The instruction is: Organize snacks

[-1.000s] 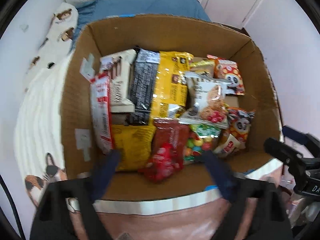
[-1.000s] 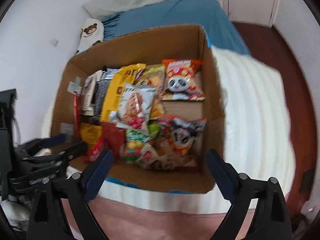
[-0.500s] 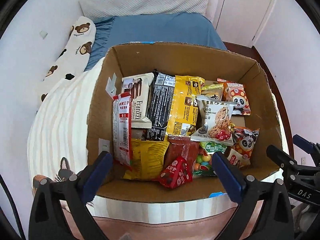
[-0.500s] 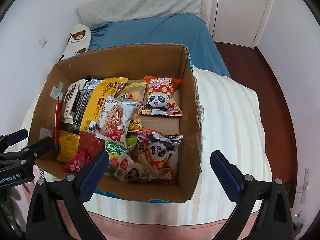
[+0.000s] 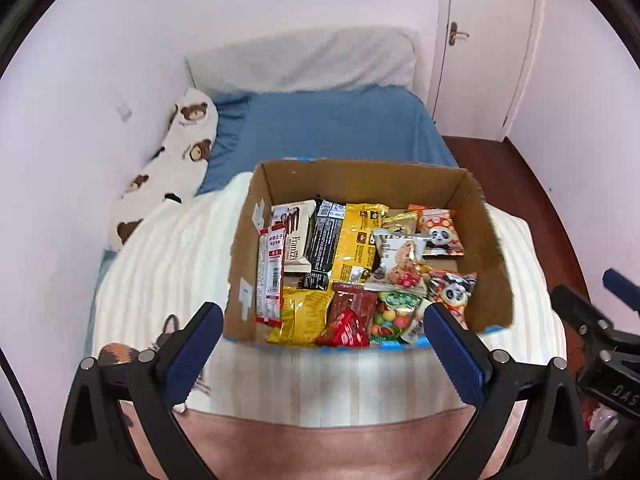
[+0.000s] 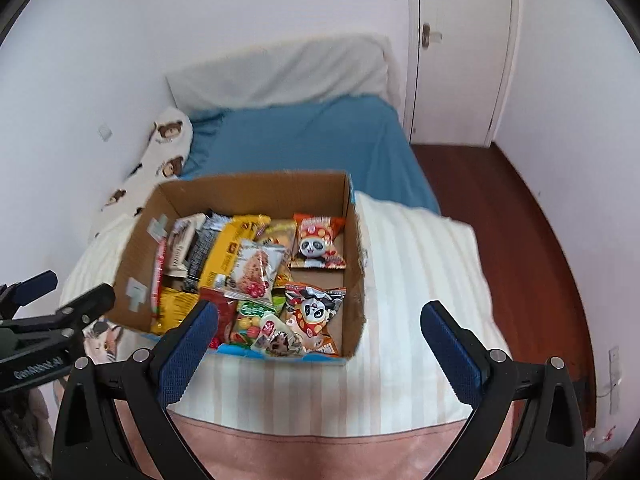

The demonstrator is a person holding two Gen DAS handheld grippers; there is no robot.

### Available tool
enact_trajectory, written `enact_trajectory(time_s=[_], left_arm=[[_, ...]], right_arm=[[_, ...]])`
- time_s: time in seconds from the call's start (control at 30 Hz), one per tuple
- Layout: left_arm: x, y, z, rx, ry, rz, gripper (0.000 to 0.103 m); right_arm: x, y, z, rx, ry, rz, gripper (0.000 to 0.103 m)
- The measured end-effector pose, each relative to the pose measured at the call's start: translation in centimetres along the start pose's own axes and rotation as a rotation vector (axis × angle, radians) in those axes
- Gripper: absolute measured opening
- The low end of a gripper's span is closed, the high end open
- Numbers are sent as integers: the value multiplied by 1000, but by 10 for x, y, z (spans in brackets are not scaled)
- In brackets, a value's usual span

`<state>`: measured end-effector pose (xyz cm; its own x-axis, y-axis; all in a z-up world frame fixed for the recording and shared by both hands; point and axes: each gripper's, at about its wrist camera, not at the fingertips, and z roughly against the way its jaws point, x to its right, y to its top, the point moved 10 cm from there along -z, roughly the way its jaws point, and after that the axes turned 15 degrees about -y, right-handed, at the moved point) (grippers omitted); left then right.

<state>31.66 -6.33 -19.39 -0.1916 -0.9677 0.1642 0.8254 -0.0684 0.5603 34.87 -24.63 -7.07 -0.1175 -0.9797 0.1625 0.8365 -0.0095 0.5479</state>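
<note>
An open cardboard box (image 5: 360,178) (image 6: 256,190) sits on a striped white blanket and holds several snack packets. Among them are a long yellow packet (image 5: 358,240) (image 6: 228,252), a cookie packet (image 5: 396,264) (image 6: 256,268), two panda packets (image 5: 440,234) (image 6: 318,242) and a red packet (image 5: 348,316). My left gripper (image 5: 322,330) stands open above the box's near edge, holding nothing. My right gripper (image 6: 318,330) is open too, over the box's near right corner, empty. Each gripper shows at the edge of the other's view.
The box rests on a bed with a blue sheet (image 5: 332,124), a grey pillow (image 5: 304,60) at the head and a bear-print bolster (image 5: 172,160) along the left wall. A white door (image 6: 460,48) and dark wood floor (image 6: 520,220) lie to the right.
Both grippers have pulled back and upward from the box, which now looks smaller and farther. Their jaws have spread a little wider. The snacks in the box have not moved.
</note>
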Motion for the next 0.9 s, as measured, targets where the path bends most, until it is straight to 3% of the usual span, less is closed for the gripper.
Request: enact_trajectory(time_s=[0.4,0.9], left_arm=[[24,-29,97,117,-9,-17,103],[42,-54,165,182,-33,-16,103]], right_arm=[[26,-20,135,159,41,-37,103],[38,-43,221,235,66,-34,103]])
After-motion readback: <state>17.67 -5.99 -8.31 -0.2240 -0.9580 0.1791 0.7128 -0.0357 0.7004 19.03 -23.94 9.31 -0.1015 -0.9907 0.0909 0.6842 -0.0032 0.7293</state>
